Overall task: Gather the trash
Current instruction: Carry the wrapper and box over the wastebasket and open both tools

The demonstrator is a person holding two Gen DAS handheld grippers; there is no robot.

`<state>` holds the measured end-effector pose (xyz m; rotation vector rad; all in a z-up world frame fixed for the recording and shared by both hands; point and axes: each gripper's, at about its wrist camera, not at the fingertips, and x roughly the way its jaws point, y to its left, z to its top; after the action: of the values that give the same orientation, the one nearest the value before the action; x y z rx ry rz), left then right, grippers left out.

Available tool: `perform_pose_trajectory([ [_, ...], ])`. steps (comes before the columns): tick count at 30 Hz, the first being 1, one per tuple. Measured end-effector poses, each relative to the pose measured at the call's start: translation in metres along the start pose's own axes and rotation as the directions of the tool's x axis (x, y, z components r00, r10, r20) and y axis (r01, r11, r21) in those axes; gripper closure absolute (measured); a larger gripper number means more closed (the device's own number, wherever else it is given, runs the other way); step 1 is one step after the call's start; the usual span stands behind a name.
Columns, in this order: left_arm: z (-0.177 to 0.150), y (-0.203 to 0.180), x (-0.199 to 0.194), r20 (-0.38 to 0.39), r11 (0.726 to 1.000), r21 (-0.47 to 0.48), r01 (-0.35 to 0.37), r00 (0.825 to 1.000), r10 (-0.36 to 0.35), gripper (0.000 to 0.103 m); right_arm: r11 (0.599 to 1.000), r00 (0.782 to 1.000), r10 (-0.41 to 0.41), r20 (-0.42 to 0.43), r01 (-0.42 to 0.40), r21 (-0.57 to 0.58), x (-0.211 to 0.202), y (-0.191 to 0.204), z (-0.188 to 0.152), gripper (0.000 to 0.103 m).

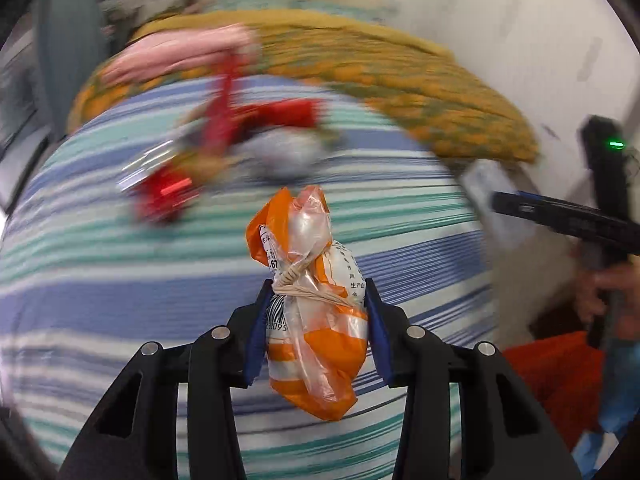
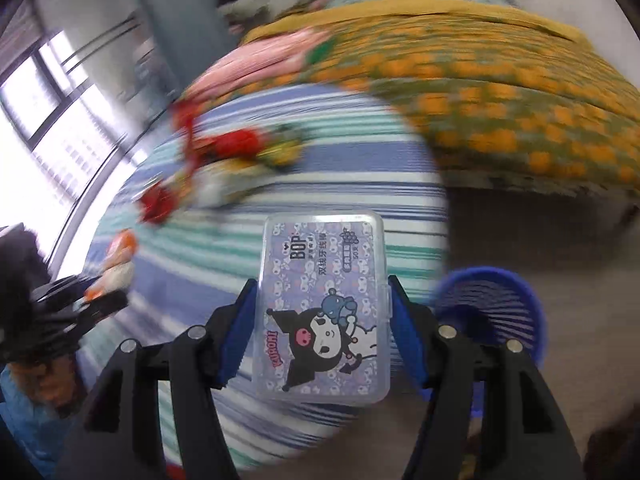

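Two pieces of trash are in our jaws above the striped bed (image 1: 120,280), left gripper (image 1: 318,316) pinching the orange wrapper (image 1: 316,344), right gripper (image 2: 322,316) pinching the plastic box (image 2: 324,304), so next we likely carry both to the blue basket (image 2: 492,312) beside the bed.

Blurred red wrappers (image 1: 224,148) clutter the striped sheet (image 1: 100,280) at upper left. Its lower stripes lie bare. A blue basket (image 2: 496,312) stands lower right.

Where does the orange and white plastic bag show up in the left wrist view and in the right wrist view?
Left wrist: orange and white plastic bag at lower centre, clamped in the left gripper.
Right wrist: same bag at far left, blurred, mid-height.
Shared landmark: the striped bedsheet with red wrappers on it.
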<state>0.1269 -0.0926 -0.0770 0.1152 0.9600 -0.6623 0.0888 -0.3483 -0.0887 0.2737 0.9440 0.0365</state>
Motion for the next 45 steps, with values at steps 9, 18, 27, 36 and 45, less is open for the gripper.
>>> perform_pose_trajectory([
  [9, 0.04, -0.178, 0.088, -0.099, 0.966, 0.157, 0.208, 0.976, -0.194, 0.06, 0.975, 0.99, -0.139, 0.014, 0.134, 0.175, -0.023, -0.151, -0.017, 0.041],
  [18, 0.032, -0.265, 0.198, -0.177, 0.963, 0.218, 0.159, 0.977, -0.121, 0.06, 0.956, 0.985, -0.171, -0.025, 0.173, 0.237, 0.016, -0.223, -0.031, 0.041],
  [27, 0.022, -0.271, 0.265, -0.184, 0.974, 0.211, 0.087, 0.982, -0.048, 0.031, 0.959, 0.984, -0.162, -0.075, 0.175, 0.224, 0.057, -0.24, -0.033, 0.02],
  [36, 0.017, -0.264, 0.195, -0.073, 0.975, 0.176, 0.138, 0.989, -0.127, 0.012, 0.935, 0.963, -0.249, 0.1, 0.212, 0.285, -0.005, -0.243, -0.025, 0.012],
  [45, -0.009, -0.177, 0.08, 0.073, 0.995, 0.084, 0.056, 0.995, -0.062, 0.005, 0.968, 0.928, -0.248, 0.279, 0.223, 0.116, -0.04, -0.159, -0.04, 0.005],
])
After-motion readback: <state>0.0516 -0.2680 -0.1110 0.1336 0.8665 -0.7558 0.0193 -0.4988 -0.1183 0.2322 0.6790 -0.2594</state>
